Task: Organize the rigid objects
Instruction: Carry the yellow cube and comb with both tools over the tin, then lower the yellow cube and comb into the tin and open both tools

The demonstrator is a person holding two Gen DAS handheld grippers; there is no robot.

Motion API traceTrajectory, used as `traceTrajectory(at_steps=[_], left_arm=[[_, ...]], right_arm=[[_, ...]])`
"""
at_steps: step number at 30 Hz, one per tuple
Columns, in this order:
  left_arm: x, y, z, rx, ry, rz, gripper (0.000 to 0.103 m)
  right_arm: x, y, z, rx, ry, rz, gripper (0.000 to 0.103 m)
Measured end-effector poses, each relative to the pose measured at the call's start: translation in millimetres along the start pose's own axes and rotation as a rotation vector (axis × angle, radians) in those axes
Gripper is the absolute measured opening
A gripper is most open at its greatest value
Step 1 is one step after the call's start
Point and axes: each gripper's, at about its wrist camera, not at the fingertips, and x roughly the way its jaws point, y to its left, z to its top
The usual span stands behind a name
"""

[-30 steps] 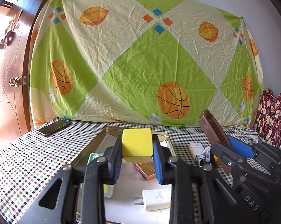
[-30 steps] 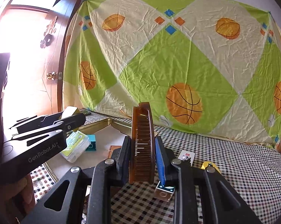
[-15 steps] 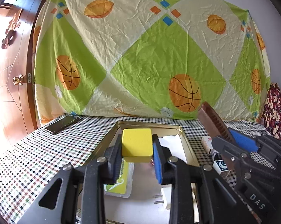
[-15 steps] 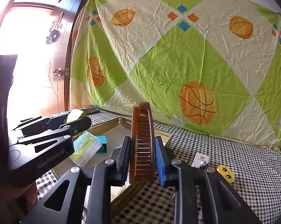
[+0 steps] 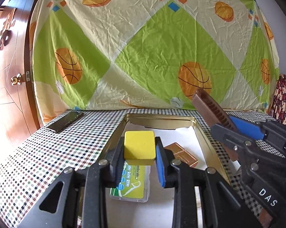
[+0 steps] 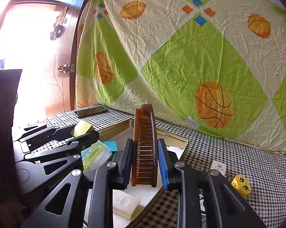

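Both claws loaded over the tray; sorting partly done.

Left wrist view: left gripper (image 5: pixel 139 158) clamps a yellow block (image 5: pixel 139 147) above the gold tray (image 5: pixel 203 136), which already holds a floss box (image 5: pixel 130 185) and copper bar (image 5: pixel 182 154) (phone (image 5: pixel 64 121) aside on checked cloth).
Right wrist view: right gripper (image 6: pixel 145 163) pinches a brown comb (image 6: pixel 144 144) upright; a yellow face toy (image 6: pixel 240 185) remains outside, patterned sheet behind.

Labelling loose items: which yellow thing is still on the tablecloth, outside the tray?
The yellow face block, right of the tray; the yellow square block is in the left gripper.
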Motion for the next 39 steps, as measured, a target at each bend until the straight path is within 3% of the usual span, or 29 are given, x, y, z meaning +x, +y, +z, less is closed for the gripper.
traceTrajectory(at_steps=[7, 14, 17, 20, 22, 25, 26, 27, 34, 39], left_arm=[[18.8, 9.0, 1.0, 0.002, 0.076, -0.011, 0.028], [31.9, 15.0, 1.6, 0.033, 0.120, 0.025, 0.028], [35.0, 15.4, 1.8, 0.039, 0.132, 0.031, 0.029], [34.1, 12.7, 2.0, 0.052, 0.128, 0.087, 0.048], [28.6, 14.3, 1.6, 0.042, 0.111, 0.080, 0.066], [16.9, 13.3, 1.3, 0.027, 0.072, 0.090, 0.093], [13.8, 12.3, 1.3, 0.020, 0.059, 0.097, 0.098], [9.8, 10.4, 0.9, 0.013, 0.045, 0.094, 0.102], [-5.3, -18.6, -1.3, 0.027, 0.011, 0.034, 0.102], [-3.2, -37.2, -0.7, 0.055, 0.021, 0.018, 0.102]], right_arm=[[28.4, 12.6, 3.8, -0.016, 0.080, 0.044, 0.028], [51.9, 15.4, -2.6, 0.007, 0.168, 0.059, 0.028], [57.7, 10.3, -4.5, 0.047, 0.202, 0.105, 0.028], [55.4, 8.5, -4.8, 0.041, 0.207, 0.067, 0.035], [48.2, 1.1, -7.0, 0.060, 0.199, 0.071, 0.040], [28.9, -14.0, -12.3, 0.088, 0.159, 0.036, 0.061], [21.9, -19.9, -13.9, 0.102, 0.146, 0.018, 0.070], [16.0, -25.6, -15.1, 0.117, 0.138, 0.011, 0.072], [-19.2, -75.1, -38.6, 0.209, 0.180, -0.092, 0.072], [-21.2, -103.7, -53.7, 0.307, 0.234, -0.122, 0.072]])
